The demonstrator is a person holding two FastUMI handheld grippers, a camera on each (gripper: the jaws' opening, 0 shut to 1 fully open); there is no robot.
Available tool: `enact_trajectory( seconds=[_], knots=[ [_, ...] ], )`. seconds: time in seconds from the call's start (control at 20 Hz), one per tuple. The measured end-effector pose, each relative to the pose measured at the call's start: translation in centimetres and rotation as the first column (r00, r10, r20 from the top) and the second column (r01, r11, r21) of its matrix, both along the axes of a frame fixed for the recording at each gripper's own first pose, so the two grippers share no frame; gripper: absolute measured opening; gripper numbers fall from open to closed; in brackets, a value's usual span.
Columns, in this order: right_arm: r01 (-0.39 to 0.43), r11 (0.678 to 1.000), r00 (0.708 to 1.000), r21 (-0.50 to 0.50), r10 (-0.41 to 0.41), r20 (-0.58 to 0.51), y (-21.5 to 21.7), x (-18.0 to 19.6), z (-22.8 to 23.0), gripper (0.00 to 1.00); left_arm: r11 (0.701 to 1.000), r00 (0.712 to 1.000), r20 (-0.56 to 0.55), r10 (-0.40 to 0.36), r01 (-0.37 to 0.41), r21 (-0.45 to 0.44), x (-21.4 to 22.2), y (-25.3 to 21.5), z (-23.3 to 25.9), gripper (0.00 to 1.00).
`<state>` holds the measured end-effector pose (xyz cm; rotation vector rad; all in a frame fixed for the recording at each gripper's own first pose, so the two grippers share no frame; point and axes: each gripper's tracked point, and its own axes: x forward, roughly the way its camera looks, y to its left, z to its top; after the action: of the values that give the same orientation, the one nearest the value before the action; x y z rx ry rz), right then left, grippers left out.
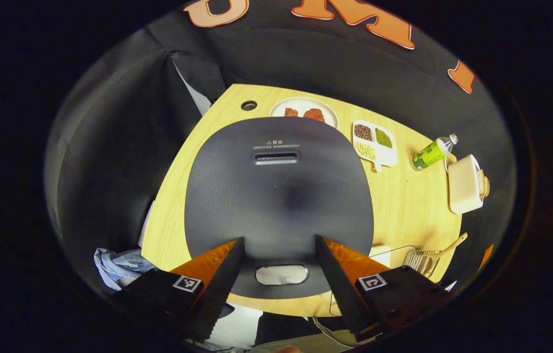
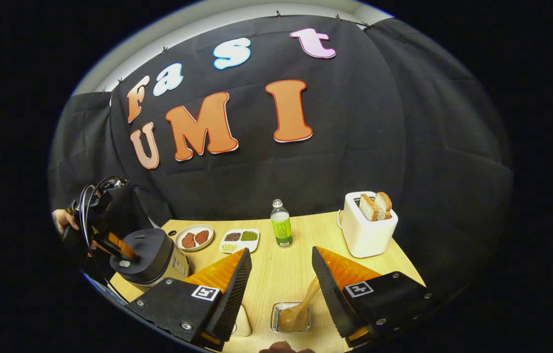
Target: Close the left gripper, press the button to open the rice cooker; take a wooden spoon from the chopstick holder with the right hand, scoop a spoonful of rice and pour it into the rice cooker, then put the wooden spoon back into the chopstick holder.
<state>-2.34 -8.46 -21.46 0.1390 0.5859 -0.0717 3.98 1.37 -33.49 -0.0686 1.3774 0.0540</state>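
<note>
The dark grey rice cooker [image 1: 276, 196] stands with its lid down, right below my left gripper [image 1: 280, 239]. That gripper is open, its jaws wide apart above the lid, with the pale oval button [image 1: 281, 274] showing between the fingers. In the right gripper view the cooker [image 2: 153, 255] sits at the table's left, the left gripper [image 2: 126, 255] hovering over it in a hand [image 2: 63, 220]. My right gripper [image 2: 280, 251] is open and holds nothing. Below it the wooden spoon [image 2: 301, 304] leans in the chopstick holder [image 2: 276, 318]; the spoon [image 1: 445, 250] also shows in the left gripper view.
On the wooden table [image 2: 281, 274] stand a white toaster [image 2: 367, 230] with bread, a green-labelled bottle [image 2: 281, 225], a plate of red food [image 2: 194, 238] and a divided dish of beans [image 2: 239, 239]. A pale container [image 2: 243, 321] sits partly hidden behind the right gripper's left finger.
</note>
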Motion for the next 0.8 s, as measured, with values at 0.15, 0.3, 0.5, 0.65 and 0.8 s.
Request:
enact_trajectory(
  seconds=[0.15,0.3,0.5,0.65,0.8],
  knots=[
    [-0.024,0.999,1.0,-0.025,0.025,0.019,0.9,0.4,0.6,0.78,1.0,1.0,0.019,0.006,-0.006,0.002,0.2,-0.3,0.3,0.98],
    [-0.049,0.998,0.997,-0.038,0.051,0.05,2.1,1.1,2.4,0.78,0.999,0.986,0.165,-0.019,0.013,0.037,1.2,-0.4,0.8,0.99],
    [-0.079,0.993,0.99,-0.082,0.088,0.11,3.3,2.4,5.3,0.78,0.995,0.87,0.487,-0.08,0.044,0.085,3.7,-1.9,7.7,0.99],
    [-0.097,0.991,0.981,-0.094,0.111,0.158,4.6,3.2,7.5,0.78,0.991,0.735,0.666,-0.126,0.063,0.117,3.8,-3.3,14.4,0.98],
    [-0.102,0.99,0.971,-0.101,0.121,0.205,5.8,3.8,9.7,0.77,0.993,0.606,0.786,-0.119,0.07,0.096,2.2,-4.0,21.1,0.97]
  ],
)
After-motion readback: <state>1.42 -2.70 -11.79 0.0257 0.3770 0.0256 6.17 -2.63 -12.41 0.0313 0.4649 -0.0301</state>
